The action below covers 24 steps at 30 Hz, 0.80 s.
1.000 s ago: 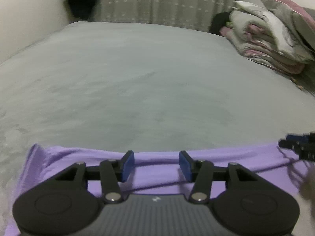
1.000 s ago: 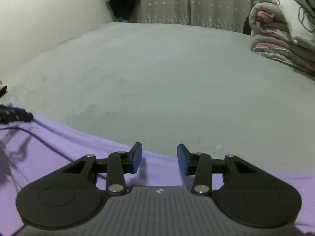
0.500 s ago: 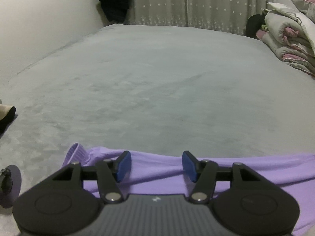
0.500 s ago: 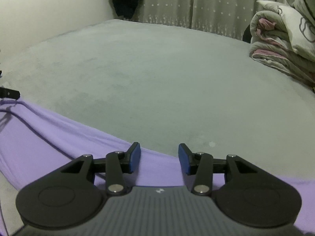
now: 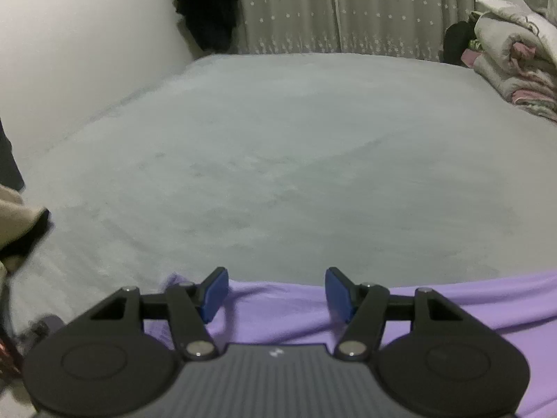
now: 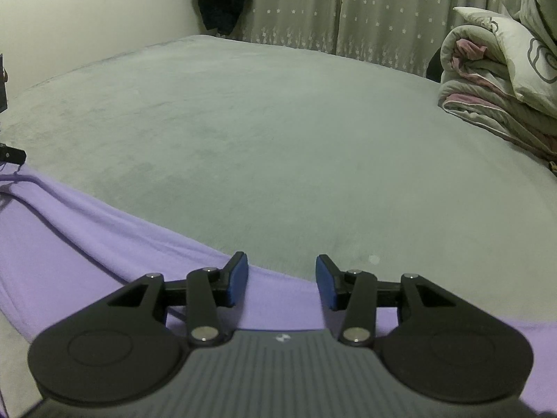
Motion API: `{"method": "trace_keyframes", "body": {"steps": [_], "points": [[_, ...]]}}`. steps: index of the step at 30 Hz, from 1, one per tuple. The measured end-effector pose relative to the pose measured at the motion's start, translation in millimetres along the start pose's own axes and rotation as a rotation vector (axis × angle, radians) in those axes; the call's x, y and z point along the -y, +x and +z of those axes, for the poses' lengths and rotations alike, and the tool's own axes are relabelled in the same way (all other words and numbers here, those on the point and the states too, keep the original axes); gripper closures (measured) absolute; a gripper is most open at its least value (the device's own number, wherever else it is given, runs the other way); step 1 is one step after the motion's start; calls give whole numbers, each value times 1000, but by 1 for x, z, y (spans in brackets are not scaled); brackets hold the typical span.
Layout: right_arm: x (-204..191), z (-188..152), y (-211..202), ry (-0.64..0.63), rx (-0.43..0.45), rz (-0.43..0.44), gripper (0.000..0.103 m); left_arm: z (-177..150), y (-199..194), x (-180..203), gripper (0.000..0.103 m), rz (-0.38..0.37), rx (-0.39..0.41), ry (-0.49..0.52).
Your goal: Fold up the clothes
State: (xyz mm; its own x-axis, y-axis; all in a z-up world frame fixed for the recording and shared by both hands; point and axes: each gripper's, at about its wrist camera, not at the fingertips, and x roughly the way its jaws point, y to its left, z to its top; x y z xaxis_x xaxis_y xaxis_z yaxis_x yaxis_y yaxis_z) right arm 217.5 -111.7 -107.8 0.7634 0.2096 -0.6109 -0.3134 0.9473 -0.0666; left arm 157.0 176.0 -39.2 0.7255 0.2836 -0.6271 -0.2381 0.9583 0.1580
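A lilac garment [image 5: 278,313] lies spread along the near edge of the grey bed [image 5: 278,156]. My left gripper [image 5: 276,289] hovers over the garment's left end, open, its blue pads wide apart with only loose cloth below them. In the right wrist view the same lilac garment [image 6: 87,244] stretches away to the left with a long crease in it. My right gripper [image 6: 282,278] is open over the garment's far edge, nothing pinched between its pads. A black part at the left edge [image 6: 12,155] looks like the other gripper.
Folded quilts [image 6: 497,80] are stacked at the bed's right side, also seen as quilts [image 5: 515,59]. Star-patterned curtains [image 5: 330,10] and dark hanging clothes [image 5: 205,10] stand behind the bed. A beige and black item [image 5: 21,223] lies at the left edge.
The left wrist view has swung to the left, towards the garment's left end, and the left jaws have widened. The right gripper has hardly moved.
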Motion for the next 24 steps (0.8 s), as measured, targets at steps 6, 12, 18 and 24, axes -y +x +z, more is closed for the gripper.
{"method": "trace_keyframes", "body": {"steps": [6,12,18,24], "points": [[0,1,1,-6,1,-2,55,0,9,-28,40,30,-39,-49],[-1,3,1,-23,-4,-7,56,0,10,-39,46,-9,-55,-87],[-5,2,2,-54,-7,7,72,-6,16,-38,101,-27,-87,-88],[-22,4,4,-140,5,-32,103,-6,14,-31,102,20,-37,-52]]}}
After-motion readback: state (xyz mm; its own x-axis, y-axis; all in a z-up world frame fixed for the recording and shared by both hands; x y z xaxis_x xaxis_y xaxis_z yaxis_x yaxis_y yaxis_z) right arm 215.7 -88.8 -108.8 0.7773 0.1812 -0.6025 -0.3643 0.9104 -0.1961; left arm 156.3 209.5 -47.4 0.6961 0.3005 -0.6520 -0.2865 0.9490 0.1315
